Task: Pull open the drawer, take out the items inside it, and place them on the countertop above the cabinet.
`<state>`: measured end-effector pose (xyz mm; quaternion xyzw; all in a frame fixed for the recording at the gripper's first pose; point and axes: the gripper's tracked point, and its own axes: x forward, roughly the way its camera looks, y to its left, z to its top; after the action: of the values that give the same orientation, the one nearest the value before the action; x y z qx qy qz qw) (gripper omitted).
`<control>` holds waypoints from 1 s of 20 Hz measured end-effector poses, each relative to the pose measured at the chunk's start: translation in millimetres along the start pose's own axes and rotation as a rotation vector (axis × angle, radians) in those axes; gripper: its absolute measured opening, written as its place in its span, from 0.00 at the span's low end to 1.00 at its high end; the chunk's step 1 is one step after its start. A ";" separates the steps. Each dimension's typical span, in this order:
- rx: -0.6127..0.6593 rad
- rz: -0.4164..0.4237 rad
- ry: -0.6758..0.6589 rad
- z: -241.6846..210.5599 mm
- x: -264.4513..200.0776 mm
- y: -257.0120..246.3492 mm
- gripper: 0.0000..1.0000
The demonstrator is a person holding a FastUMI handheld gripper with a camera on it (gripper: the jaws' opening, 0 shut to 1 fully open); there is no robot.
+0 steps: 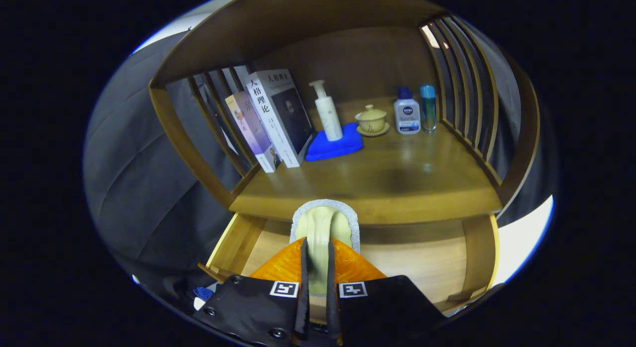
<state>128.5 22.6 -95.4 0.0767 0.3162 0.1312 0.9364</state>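
Gripper (318,267) is clamping a pale green handled brush (324,227) by its handle, both fingers pressing on it, and holding it over the open drawer (422,260), just short of the countertop (397,178) edge. Drawer floor is showing bare wood around it.

Risks, as judged: brush head is sitting close under the countertop lip and could catch on the way up; a narrow grip on a smooth handle could let it twist.

Count on countertop: two books (278,118), one pump bottle (328,111) standing on one blue pad (334,147), one lidded teacup (371,119) on a saucer, two small bottles (407,113).
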 end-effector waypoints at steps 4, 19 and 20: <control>-0.008 -0.042 -0.041 34.1 19.6 -11.2 0.15; 0.068 -0.219 -0.064 102.0 100.2 -58.8 0.16; 0.081 -0.225 -0.059 102.6 103.7 -61.4 0.15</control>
<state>282.9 -11.7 -87.7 0.0822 0.3002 0.0100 0.9503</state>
